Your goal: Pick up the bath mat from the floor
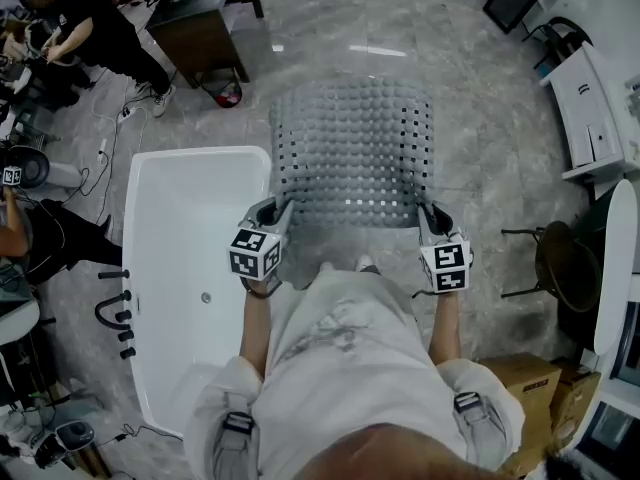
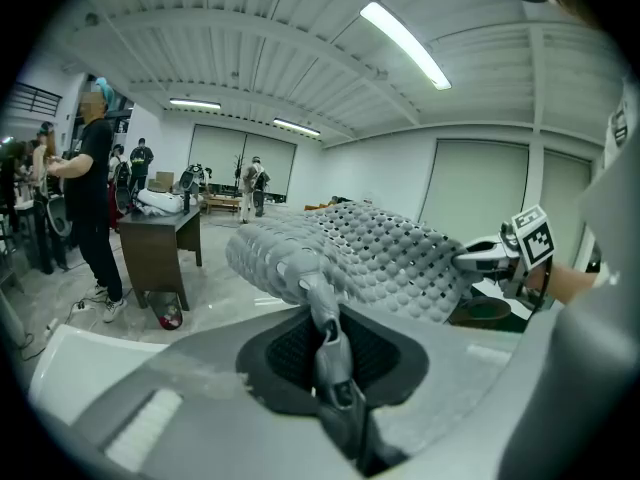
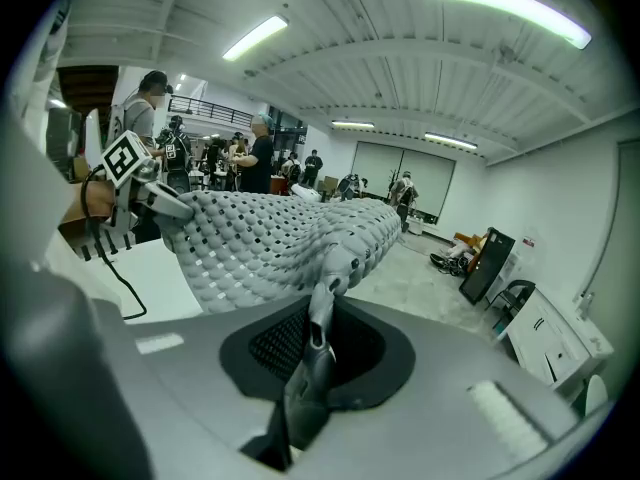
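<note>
The grey bath mat (image 1: 352,153) hangs stretched between the two grippers, each of which has one near corner. In the head view the mat spreads toward 12 o'clock from the person's body, its knobbed, perforated surface facing up. The left gripper (image 1: 281,213) is on the corner at 7 o'clock of the mat and the right gripper (image 1: 428,214) on the corner at 5 o'clock.

In the left gripper view the jaws (image 2: 313,290) are nearly together, pinched on a bunched fold at the edge of the bath mat (image 2: 385,253). The rest of the sheet runs away toward 1 o'clock, up to the right gripper (image 2: 478,259) at 3 o'clock. In the right gripper view the jaws (image 3: 328,283) are likewise almost shut on a thin fold of the bath mat (image 3: 265,243), which runs off toward 10 o'clock as far as the left gripper (image 3: 165,203).

Both gripper views show the held edge well off the floor (image 1: 485,133); whether the far edge touches the floor I cannot tell. A white bathtub (image 1: 160,298) lies at 9 o'clock of the mat, just beside its left edge. A dark table (image 1: 200,40) stands at 11 o'clock, near the far end of the bathtub
</note>
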Available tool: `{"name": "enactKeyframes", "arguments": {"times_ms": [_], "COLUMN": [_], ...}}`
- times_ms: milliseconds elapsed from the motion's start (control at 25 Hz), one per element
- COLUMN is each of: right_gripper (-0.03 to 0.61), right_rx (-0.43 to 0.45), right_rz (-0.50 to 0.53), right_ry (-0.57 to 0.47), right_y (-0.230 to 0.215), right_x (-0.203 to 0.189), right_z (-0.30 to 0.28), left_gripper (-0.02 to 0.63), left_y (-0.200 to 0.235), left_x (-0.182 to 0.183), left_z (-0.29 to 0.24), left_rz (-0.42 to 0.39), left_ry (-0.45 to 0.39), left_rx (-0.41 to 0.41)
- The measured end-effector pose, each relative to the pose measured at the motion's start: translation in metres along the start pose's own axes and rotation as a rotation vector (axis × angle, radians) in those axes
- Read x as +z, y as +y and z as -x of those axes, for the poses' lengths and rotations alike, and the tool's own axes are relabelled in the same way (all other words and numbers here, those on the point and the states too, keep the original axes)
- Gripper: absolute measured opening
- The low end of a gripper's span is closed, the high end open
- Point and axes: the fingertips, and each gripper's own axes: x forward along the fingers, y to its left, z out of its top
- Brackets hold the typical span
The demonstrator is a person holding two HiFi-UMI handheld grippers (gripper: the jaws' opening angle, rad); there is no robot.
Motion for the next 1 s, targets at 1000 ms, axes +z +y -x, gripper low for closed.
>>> {"name": "enactKeyframes", "arguments": {"times_ms": [1000], "right_gripper": [0.04], "right_rx": [0.001], "right_rz": [0.026], "right_ry": [-0.02], "right_y": [0.003], "right_x": [0.016], "right_z": [-0.003], "left_gripper": [0.041], "left_y": [0.005], "left_x": [0.002], "left_z": [0.009], "left_rz": [0.024], "left_ry": [-0.017], "left_rx": [0.016]}}
